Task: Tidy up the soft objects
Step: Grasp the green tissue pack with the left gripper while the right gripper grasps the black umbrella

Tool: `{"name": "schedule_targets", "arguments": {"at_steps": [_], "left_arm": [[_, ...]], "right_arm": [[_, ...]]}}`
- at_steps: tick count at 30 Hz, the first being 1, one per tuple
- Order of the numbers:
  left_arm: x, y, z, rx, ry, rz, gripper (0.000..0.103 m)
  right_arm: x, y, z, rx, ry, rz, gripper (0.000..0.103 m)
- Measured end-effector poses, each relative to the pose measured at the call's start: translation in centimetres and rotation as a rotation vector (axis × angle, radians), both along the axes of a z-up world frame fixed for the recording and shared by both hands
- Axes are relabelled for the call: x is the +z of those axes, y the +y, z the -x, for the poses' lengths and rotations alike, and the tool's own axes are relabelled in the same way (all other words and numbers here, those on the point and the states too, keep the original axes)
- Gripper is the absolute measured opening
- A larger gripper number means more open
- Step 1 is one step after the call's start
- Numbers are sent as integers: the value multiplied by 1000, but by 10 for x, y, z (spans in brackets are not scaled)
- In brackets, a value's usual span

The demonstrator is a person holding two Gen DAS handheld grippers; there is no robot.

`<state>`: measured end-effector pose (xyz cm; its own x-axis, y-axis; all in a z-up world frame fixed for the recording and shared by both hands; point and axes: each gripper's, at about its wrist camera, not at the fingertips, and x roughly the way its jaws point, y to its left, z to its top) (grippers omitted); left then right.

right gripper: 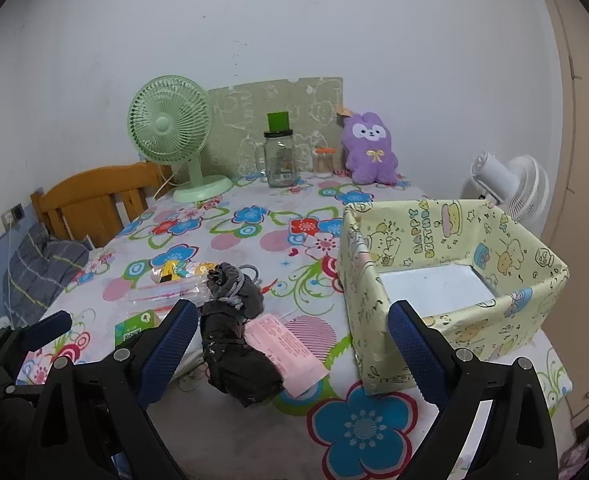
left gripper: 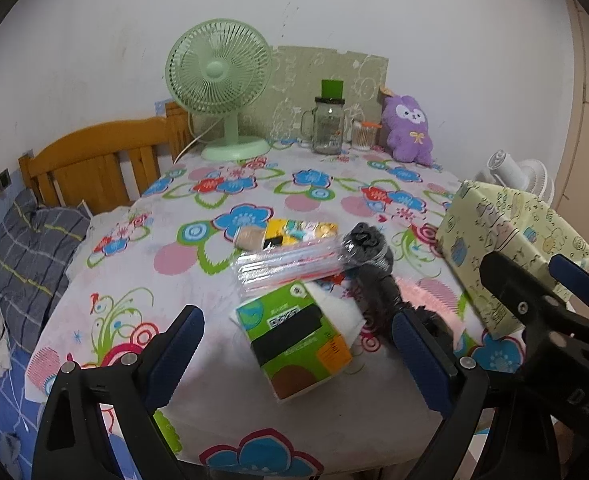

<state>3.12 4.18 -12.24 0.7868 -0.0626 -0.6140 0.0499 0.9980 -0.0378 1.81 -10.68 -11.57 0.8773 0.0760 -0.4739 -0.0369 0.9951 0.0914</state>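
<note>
Right wrist view alone shows inside the one open yellow box (right gripper: pixel 446 280) at the bench's right, while both wide-open, empty hand-held grippers, left (left gripper: pixel 298 350) and right (right gripper: pixel 294 346), hover above one green tissue pack (left gripper: pixel 294 344) and one dark bundle (right gripper: pixel 234 340) near the bench's (right gripper: pixel 254 432) front.

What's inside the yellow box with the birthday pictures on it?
Nothing yet. Inside the yellow box only its bare white bottom shows, no toys or soft things. The near wall covers the front strip of the bottom, so that bit cannot be seen.
</note>
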Motion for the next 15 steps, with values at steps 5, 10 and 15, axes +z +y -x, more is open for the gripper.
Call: {"name": "schedule_targets", "arguments": {"at_steps": [5, 10, 15], "left_arm": [[-10, 4, -3, 2, 29, 3, 96], [-17, 7, -8, -2, 49, 9, 96], [-25, 9, -16, -2, 72, 11, 95]], "right_arm": [[-7, 9, -4, 27, 29, 9, 95], [-14, 20, -12, 51, 61, 11, 90], [-23, 28, -21, 66, 94, 17, 86]]}}
